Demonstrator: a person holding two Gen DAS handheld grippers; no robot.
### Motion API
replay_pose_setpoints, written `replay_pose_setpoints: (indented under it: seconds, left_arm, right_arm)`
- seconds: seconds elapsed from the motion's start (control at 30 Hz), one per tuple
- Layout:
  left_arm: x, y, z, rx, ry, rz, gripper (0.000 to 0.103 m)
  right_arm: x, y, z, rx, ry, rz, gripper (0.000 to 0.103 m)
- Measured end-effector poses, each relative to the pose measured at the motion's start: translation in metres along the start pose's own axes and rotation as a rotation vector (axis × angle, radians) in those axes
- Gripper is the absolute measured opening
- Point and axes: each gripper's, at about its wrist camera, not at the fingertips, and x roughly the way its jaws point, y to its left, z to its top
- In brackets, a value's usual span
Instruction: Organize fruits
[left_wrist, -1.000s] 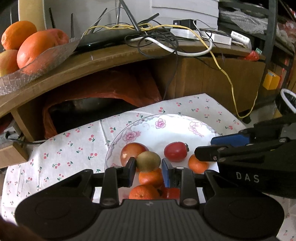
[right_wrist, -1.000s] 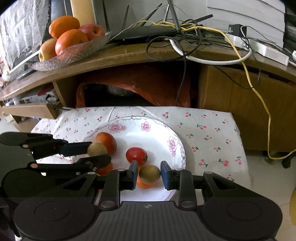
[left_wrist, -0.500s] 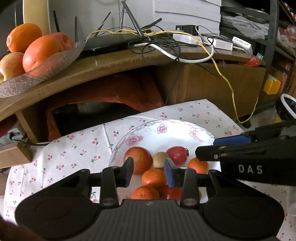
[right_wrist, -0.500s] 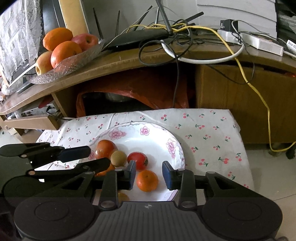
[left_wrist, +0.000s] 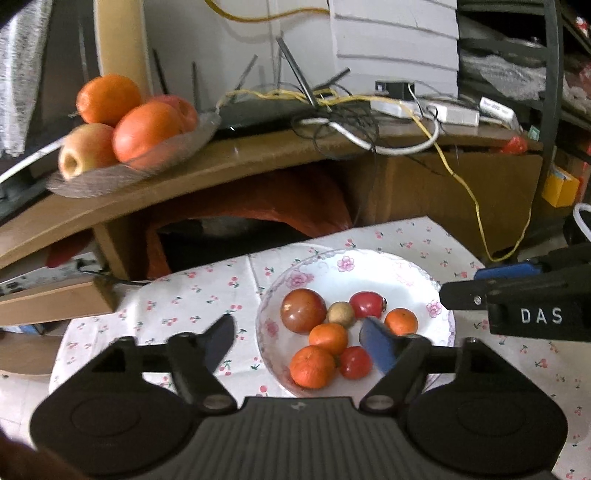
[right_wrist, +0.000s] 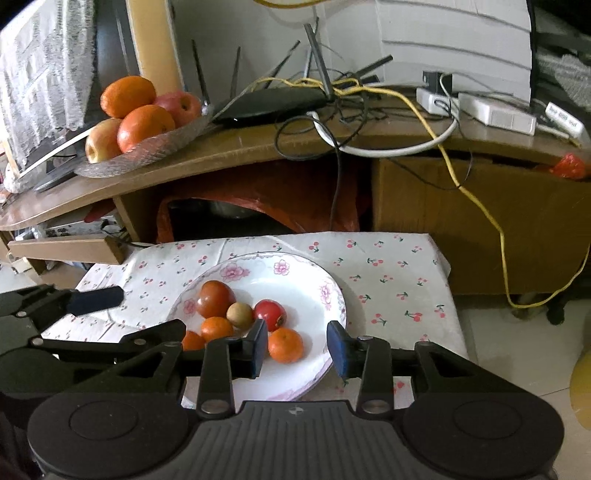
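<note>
A low table under a white cloth (right_wrist: 388, 266) printed with small red cherries carries a white plate (right_wrist: 317, 273) with pink flowers round its rim. On the plate lie the fruits, bunched toward its near left part: a large dull-red one (left_wrist: 303, 311), a small brown one (left_wrist: 340, 314) touching it, a glossy red one (left_wrist: 367, 304), three mandarins (left_wrist: 328, 338), and another small red fruit (left_wrist: 355, 362) at the near edge. The left gripper (left_wrist: 299, 341) hangs above the plate with its jaws opening wide and nothing between them but the view of the fruits below; one finger shows over the cloth, the other over the plate. The right gripper (right_wrist: 297, 345) also hovers empty, its jaws parting, a mandarin (right_wrist: 285, 345) seen on the plate in the gap with neither pad touching it. Behind the table stands a curved wooden desk (right_wrist: 258, 147). On its left end a glass dish (right_wrist: 147, 151) holds oranges and apples. Further along sit a black router (right_wrist: 269, 105) with upright antennas, a tangle of black, white and yellow cables (right_wrist: 369, 110), and white power adapters (right_wrist: 495, 110). Under the desk an orange-red bag (right_wrist: 280, 192) fills the opening, with a brown cabinet (right_wrist: 461, 221) to its right. A yellow cable (right_wrist: 495, 229) trails down to the pale tiled floor (right_wrist: 517, 350).
</note>
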Motion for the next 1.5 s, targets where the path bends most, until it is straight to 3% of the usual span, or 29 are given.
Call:
replay_pose_setpoints:
  seconds: [0.13,0.5,1.03,1.5]
  left_arm:
    - [-0.019,-0.001,-0.005,-0.023,-0.029,0.021,0.103]
    - [-0.053,-0.014,-0.030,0.035,-0.005,0.138,0.103]
    - [-0.089,-0.009,-0.068,-0.068,0.072,0.083,0.103]
    - [-0.108,-0.015,-0.084,-0.072,0.081,0.082,0.103]
  right_arm:
    - [-0.020,0.006,-0.008,-0.014,-0.015,-0.005,0.039]
    - [-0.065,0.024,-0.034,-0.044,-0.063,-0.033,0.044]
    - [-0.094,0.043,-0.077,-0.039,-0.004,-0.047,0.045]
    - [-0.102,0.048,-0.097,-0.014,0.034,-0.054,0.046]
